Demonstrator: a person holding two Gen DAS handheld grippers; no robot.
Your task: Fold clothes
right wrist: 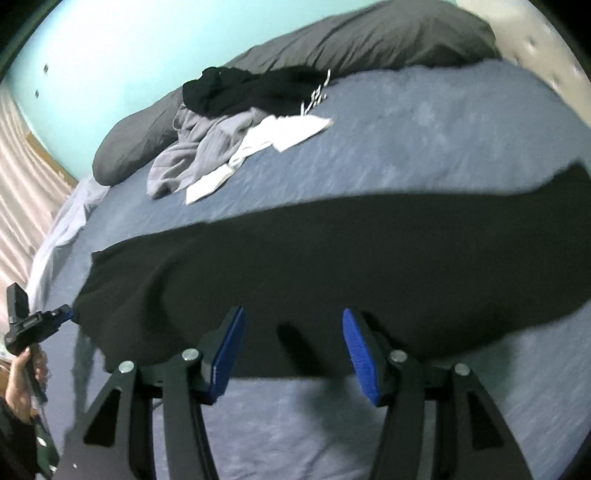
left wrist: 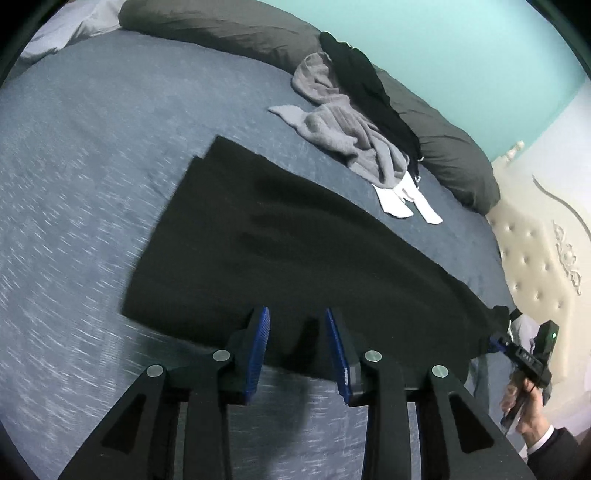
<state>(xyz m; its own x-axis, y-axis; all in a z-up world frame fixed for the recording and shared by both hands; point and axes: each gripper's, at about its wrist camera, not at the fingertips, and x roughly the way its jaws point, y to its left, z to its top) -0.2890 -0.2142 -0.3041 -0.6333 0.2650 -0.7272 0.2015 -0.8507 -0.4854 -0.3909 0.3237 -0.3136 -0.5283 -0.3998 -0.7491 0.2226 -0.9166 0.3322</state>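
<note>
So the bed (left wrist: 92, 155) with its blue-grey cover fills most of both views, with long dark grey pillows (left wrist: 229, 29) running along the top against the teal wall (left wrist: 461, 44), and a cream tufted headboard (left wrist: 535, 251) at the right edge of the left wrist view. The black garment (left wrist: 277, 251) being folded is spread flat across the middle of the bed, a long dark slab running from centre frame down to the lower right in the left view, and straight across the middle in the right view. Behind it, up near the pillows, there's a heap of unfolded stuff: a crumpled grey garment (left wrist: 343, 133), another black piece (left wrist: 362, 81) lying on top against the pillow, and some white clothing (left wrist: 395, 201) poking out at the near end. The left claw (left wrist: 295, 347) sits at the bottom of its frame, jaws apart, nothing pinched, with the garment's near edge just beyond the tips. The right claw (right wrist: 293, 350) is the same deal, jaws spread a bit wider, gripping nothing, over the garment's near edge.
</note>
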